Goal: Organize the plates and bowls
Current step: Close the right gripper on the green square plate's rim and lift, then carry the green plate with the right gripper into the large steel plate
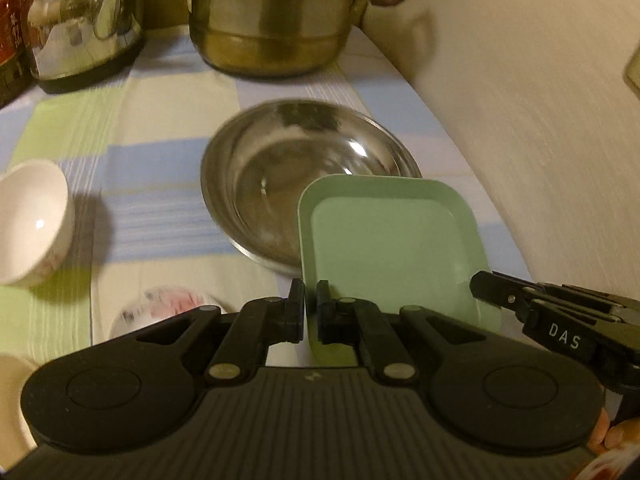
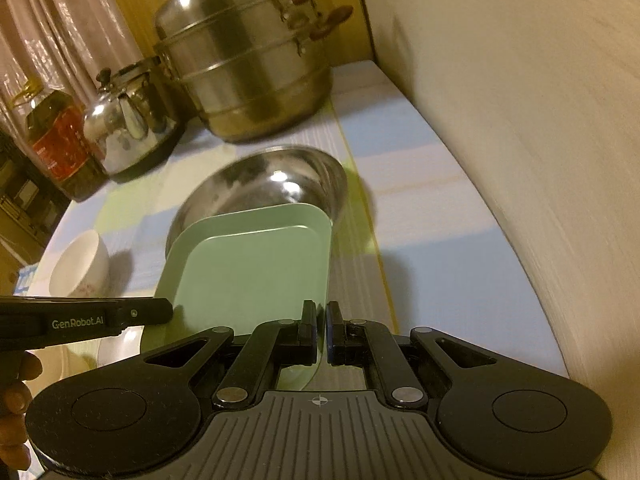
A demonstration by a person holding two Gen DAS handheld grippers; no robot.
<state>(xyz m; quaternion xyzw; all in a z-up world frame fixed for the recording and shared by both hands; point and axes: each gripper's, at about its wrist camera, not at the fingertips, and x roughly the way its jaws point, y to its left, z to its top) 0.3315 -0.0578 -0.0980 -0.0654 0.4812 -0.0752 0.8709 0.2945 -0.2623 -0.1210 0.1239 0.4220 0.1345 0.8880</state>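
We have both claws clamped on one green plate [image 1: 384,248], each pinching a near corner of its rim. Our left gripper [image 1: 310,308] sits low centre in the left wrist view, jaws closed on the plate's near left edge. Our right gripper [image 2: 322,332] sits low centre in the right wrist view, jaws closed on the near right edge. Each claw shows in the other's view: the right one comes in from the lower right of the left view, the left one from the lower left of the right view.

The plate appears lifted off the cloth [image 1: 168,184] and tilted, its far edge overlapping the steel bowl [image 1: 280,168] in the middle of both frames. Whether it touches the bowl we cannot tell.

Further out, a white bowl [image 1: 32,224] sits at the left edge of the left view, apart from the steel one. A patterned dish [image 1: 168,308] peeks out just left of our left claw, and something pale shows in the lower left corner, too cropped to name. A kettle [image 1: 84,24] and steamer pot [image 1: 276,20] stand along the top.

We judge the task early to midway: nothing looks stacked yet. The plate is in hand and unplaced, and the white bowl and dish are loose on the cloth.
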